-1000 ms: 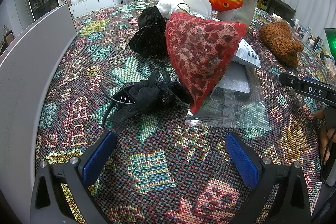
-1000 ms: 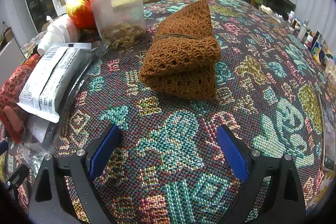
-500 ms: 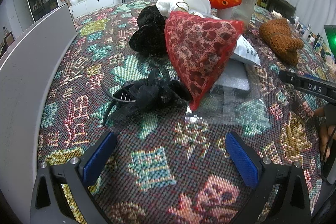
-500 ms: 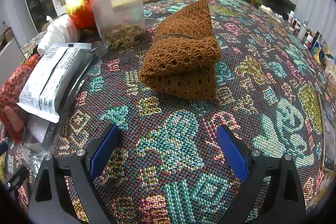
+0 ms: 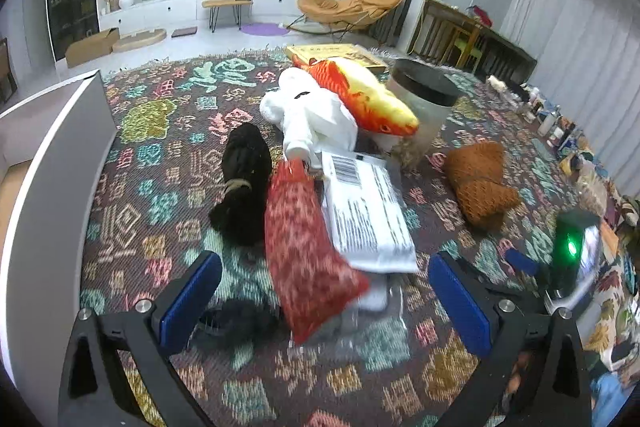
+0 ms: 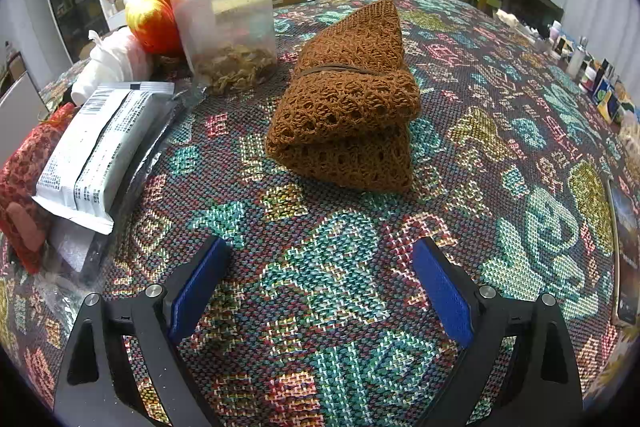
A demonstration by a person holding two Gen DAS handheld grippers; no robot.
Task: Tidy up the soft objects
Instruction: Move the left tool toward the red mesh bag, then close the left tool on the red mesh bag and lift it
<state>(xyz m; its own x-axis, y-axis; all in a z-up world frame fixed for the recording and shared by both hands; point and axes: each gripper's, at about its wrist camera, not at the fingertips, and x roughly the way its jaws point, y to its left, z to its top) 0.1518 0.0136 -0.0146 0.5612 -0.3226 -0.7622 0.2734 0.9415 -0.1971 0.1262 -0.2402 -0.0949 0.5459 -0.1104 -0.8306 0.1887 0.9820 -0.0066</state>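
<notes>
1. Nothing sorted yet, judging by the layout: every soft item loose on the patterned tablecloth [image 6: 500, 131], none inside the white bin [image 5: 44, 187] at left edge of left view. Whole task left.
2. Brown knit bundle [image 6: 348, 99], biggest soft piece in right view, folded, banded round the middle, lying flat straight ahead of the right gripper [image 6: 320, 287]. Well apart from the rest.
3. Orange fish plush [image 5: 360, 95] at the back, leaning against the clear jar [image 6: 224, 23] with dark lid. Touching the white plush [image 5: 308, 115] beside it.
4. Red mesh pouch [image 5: 304, 251] blurred in left view, lying partly over the white printed packet [image 5: 364, 211]; lower end just ahead of the left gripper [image 5: 324, 299].
5. Black knit bundle [image 5: 244, 187] just left of red pouch, tied with a tan band.
6. Small black frilly hair piece [image 5: 236, 323] low in left view, near the left blue pad, partly hidden by the pouch.
7. Left gripper: jaws wide apart, holding nothing, hovering above the cloth, angled down at the pile.
8. Right gripper: jaws wide apart, nothing between the pads, low over bare cloth short of the brown bundle.
9. Likely next: pick one soft item, carry to bin. Mesh pouch overlapping packet, so risk of dragging the packet along.
</notes>
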